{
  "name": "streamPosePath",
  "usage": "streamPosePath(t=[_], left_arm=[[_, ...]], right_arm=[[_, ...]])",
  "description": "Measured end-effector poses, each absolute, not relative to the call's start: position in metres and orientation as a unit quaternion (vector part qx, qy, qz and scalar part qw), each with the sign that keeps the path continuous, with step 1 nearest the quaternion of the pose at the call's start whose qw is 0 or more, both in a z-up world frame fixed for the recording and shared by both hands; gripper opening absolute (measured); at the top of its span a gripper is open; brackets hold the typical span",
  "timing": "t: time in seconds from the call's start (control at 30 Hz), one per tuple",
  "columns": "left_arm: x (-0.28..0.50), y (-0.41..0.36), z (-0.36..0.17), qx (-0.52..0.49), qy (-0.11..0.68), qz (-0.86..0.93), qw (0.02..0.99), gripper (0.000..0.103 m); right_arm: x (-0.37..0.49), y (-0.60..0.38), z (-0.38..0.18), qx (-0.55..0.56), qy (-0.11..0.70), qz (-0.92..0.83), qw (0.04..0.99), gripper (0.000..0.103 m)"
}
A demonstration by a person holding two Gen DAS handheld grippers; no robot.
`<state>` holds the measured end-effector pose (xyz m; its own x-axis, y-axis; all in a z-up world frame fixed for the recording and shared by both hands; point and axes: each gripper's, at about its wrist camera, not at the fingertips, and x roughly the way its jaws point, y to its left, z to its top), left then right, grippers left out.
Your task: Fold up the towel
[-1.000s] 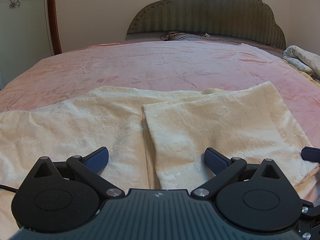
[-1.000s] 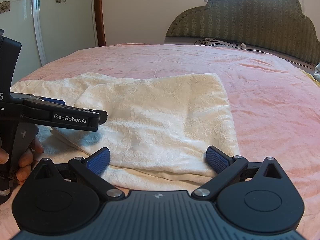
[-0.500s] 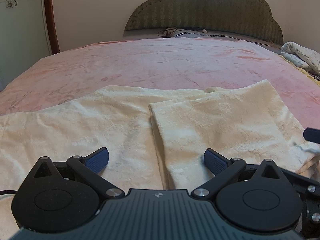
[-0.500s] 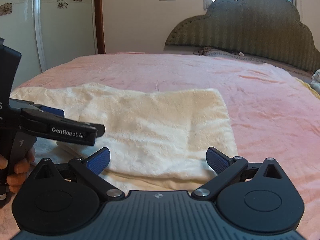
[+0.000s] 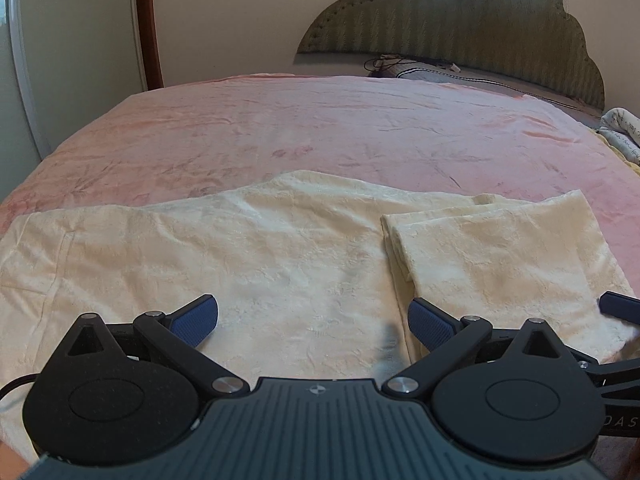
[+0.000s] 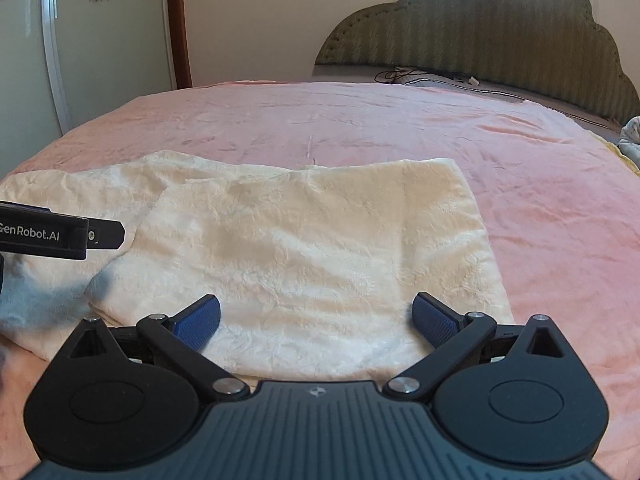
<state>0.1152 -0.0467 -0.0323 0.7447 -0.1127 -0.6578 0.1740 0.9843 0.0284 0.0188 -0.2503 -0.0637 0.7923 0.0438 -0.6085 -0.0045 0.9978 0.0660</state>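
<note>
A cream towel (image 5: pixel 248 256) lies across the pink bed, its right part folded over into a doubled flap (image 5: pixel 500 248). My left gripper (image 5: pixel 313 322) hovers open over the single-layer part, just left of the flap's edge, with nothing between its blue pads. In the right wrist view the same towel (image 6: pixel 312 240) shows the folded flap in the middle. My right gripper (image 6: pixel 316 322) is open above the flap's near edge and holds nothing. The left gripper's black finger (image 6: pixel 80 236) reaches in from the left edge. A blue fingertip (image 5: pixel 620 307) of the right gripper shows at the right.
The pink bedspread (image 5: pixel 340 132) stretches back to a green padded headboard (image 5: pixel 460 28). A cable and dark pillow (image 5: pixel 408 68) lie by the headboard. A patterned bundle of cloth (image 5: pixel 624 128) sits at the bed's right side. A glass door and wooden frame (image 6: pixel 176 24) stand at the left.
The left gripper has shifted left, so the flap's edge now sits at its right finger. The right gripper has drawn back a little. Both stayed open and the towel has not moved.
</note>
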Motion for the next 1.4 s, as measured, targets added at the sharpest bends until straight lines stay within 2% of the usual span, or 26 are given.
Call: streamPosePath(t=[1.4], left_arm=[[0.114, -0.048, -0.044, 0.055, 0.364, -0.069, 0.927, 0.103]], right_arm=[[0.015, -0.252, -0.065, 0.043, 0.313, 0.005, 0.949, 0.103]])
